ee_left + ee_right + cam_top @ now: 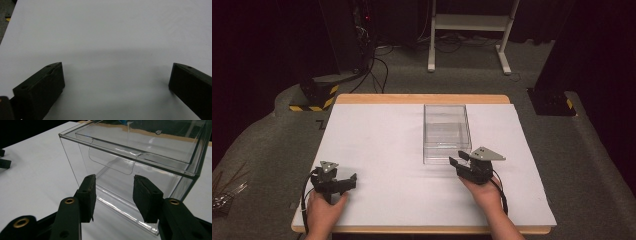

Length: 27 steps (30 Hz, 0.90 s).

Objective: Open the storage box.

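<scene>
Right gripper view: our right gripper (113, 195) open, nothing pinched, facing clear plastic drawer box (140, 157). Drawer not pulled yet. Left gripper (116, 77) open, resting on white table (112, 30).

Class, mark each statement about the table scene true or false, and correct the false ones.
1. A clear plastic box stands on the white table. True.
2. The right gripper has its jaws clamped on the box. False: the jaws stand apart in front of it, with nothing pressed between them.
3. The left gripper is open over bare table. True.
4. The box is full of red blocks. False: nothing shows inside it.
5. The left gripper is touching the box. False: it sits well apart from it, near the table's front left.
</scene>
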### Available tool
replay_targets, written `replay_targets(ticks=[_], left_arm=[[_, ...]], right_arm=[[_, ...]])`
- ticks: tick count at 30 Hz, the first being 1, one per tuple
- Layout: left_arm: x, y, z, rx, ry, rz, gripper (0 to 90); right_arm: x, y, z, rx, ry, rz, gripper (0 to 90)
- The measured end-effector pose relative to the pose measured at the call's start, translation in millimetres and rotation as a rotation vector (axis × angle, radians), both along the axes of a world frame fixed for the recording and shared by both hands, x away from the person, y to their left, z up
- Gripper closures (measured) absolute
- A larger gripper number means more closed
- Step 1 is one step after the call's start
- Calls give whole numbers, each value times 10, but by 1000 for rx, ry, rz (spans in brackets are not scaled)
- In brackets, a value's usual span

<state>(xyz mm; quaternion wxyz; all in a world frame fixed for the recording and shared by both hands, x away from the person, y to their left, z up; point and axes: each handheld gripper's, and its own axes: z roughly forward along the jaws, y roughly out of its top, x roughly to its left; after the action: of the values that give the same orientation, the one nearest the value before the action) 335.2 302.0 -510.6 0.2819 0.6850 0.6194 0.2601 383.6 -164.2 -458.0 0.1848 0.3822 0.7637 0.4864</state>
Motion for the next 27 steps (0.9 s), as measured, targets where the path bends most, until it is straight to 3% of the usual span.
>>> replay_targets(ticks=[12, 27], left_arm=[[0, 0, 0, 0, 0, 0, 4], [-1, 0, 0, 0, -1, 0, 4]], right_arm=[[120, -10, -25, 34, 0, 2, 613], [216, -71, -41, 88, -9, 69, 689]])
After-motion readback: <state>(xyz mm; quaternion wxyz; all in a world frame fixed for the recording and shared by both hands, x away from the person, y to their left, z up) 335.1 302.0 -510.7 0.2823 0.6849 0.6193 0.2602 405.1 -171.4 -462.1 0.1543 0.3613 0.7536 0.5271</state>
